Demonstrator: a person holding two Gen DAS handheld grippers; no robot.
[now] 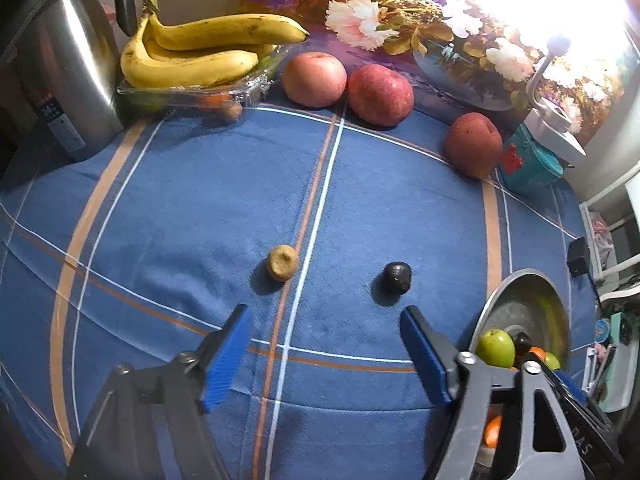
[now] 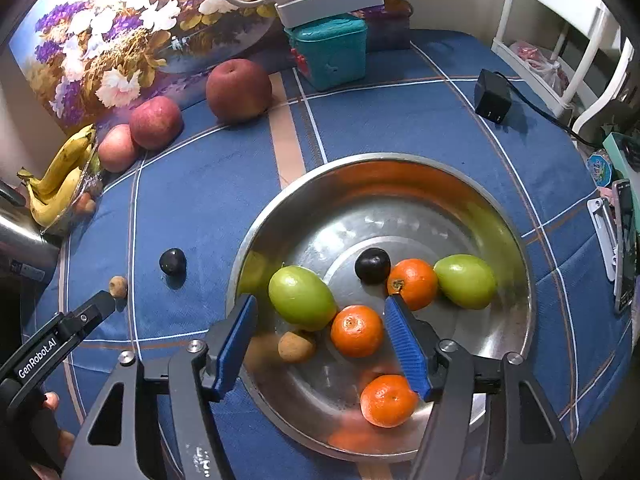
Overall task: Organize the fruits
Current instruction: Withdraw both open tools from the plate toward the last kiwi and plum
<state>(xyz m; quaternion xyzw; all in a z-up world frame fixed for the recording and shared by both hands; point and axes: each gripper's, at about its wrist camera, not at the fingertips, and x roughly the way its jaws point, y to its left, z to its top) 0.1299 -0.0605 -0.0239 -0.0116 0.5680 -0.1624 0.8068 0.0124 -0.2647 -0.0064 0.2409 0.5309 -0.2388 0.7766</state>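
Note:
A steel bowl (image 2: 500, 320) on the blue cloth holds two green fruits (image 2: 302, 297), three tangerines (image 2: 356, 331), a dark plum (image 2: 372, 265) and a small tan fruit (image 2: 296, 346). My right gripper (image 2: 320, 303) hangs open over the bowl's near side; one green fruit and a tangerine lie below the gap, untouched. My left gripper (image 1: 324, 316) is open above bare cloth with nothing between its fingers. Just beyond it lie a tan fruit (image 1: 283, 263) and a dark plum (image 1: 397, 277). The bowl (image 1: 520, 308) shows at the lower right of the left wrist view.
A steel kettle (image 1: 60, 80) stands at the far left beside bananas (image 1: 192, 56) on a clear tray. Three apples (image 1: 380, 94) line the back against a flower painting (image 1: 400, 8). A teal box (image 2: 330, 54) with a lamp on it, a black adapter (image 2: 492, 96) and a phone (image 2: 626, 248) lie to the right.

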